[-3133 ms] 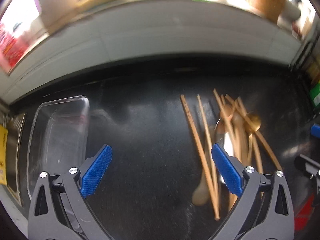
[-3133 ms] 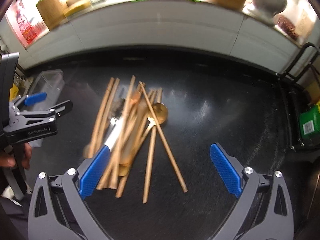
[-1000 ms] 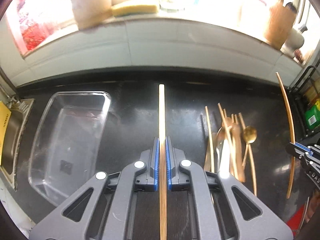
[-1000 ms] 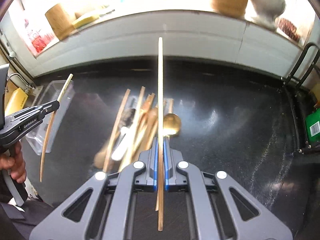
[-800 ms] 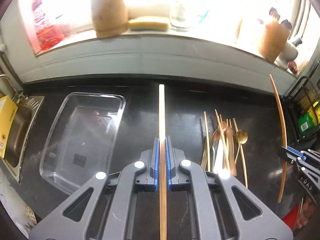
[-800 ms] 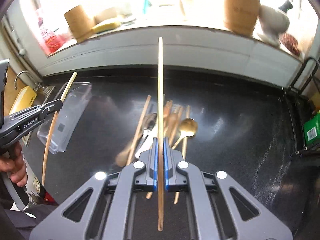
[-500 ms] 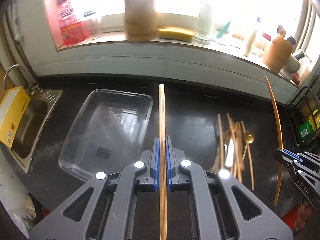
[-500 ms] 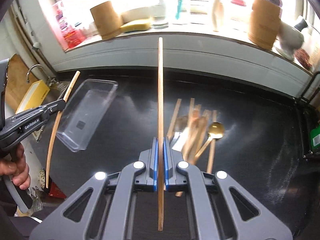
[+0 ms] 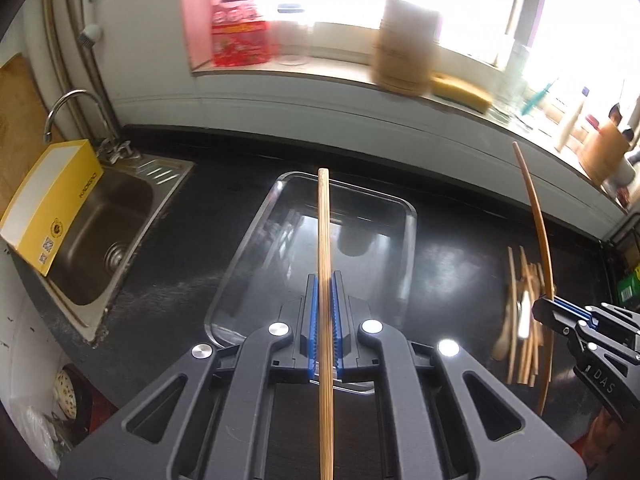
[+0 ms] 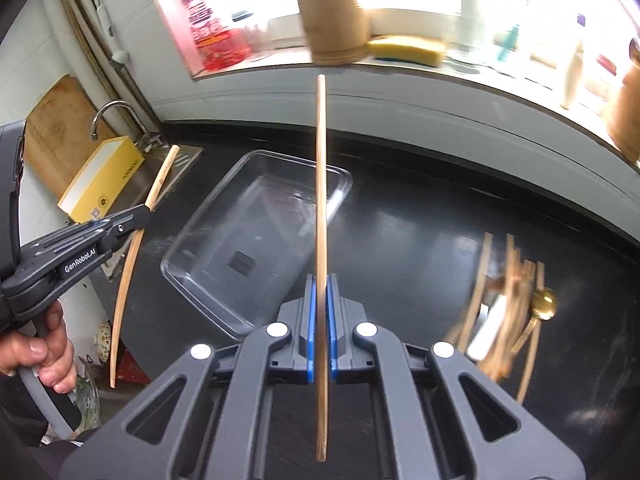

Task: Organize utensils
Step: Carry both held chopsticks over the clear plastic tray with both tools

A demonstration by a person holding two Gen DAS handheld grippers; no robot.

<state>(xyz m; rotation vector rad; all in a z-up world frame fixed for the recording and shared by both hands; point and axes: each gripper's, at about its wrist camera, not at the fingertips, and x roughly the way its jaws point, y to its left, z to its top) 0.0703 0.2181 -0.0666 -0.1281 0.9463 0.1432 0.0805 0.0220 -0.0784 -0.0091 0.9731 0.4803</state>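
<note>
My left gripper (image 9: 324, 300) is shut on a wooden chopstick (image 9: 323, 232) held above the near end of a clear plastic tray (image 9: 406, 256) on the black counter. My right gripper (image 10: 320, 300) is shut on a second chopstick (image 10: 321, 184), raised over the counter just right of the same tray (image 10: 192, 256). Each gripper shows in the other view: the right one (image 9: 548, 306) with its chopstick (image 9: 536, 220), the left one (image 10: 140, 212) with its chopstick (image 10: 130, 256). A pile of wooden chopsticks and spoons (image 9: 524, 320) lies on the counter at the right, also in the right wrist view (image 10: 508, 300).
A steel sink (image 9: 100, 232) with a tap and a yellow box (image 9: 52, 204) sits left of the tray. A windowsill behind holds a brown cylinder (image 10: 332, 16), a yellow sponge (image 10: 404, 52), a red bottle (image 10: 212, 36) and other containers. A green box (image 9: 628, 288) is at far right.
Both grippers closed on a chopstick from the pile, lifted, and swung left. The tray has come to the middle of both views and the pile has slid to the right.
</note>
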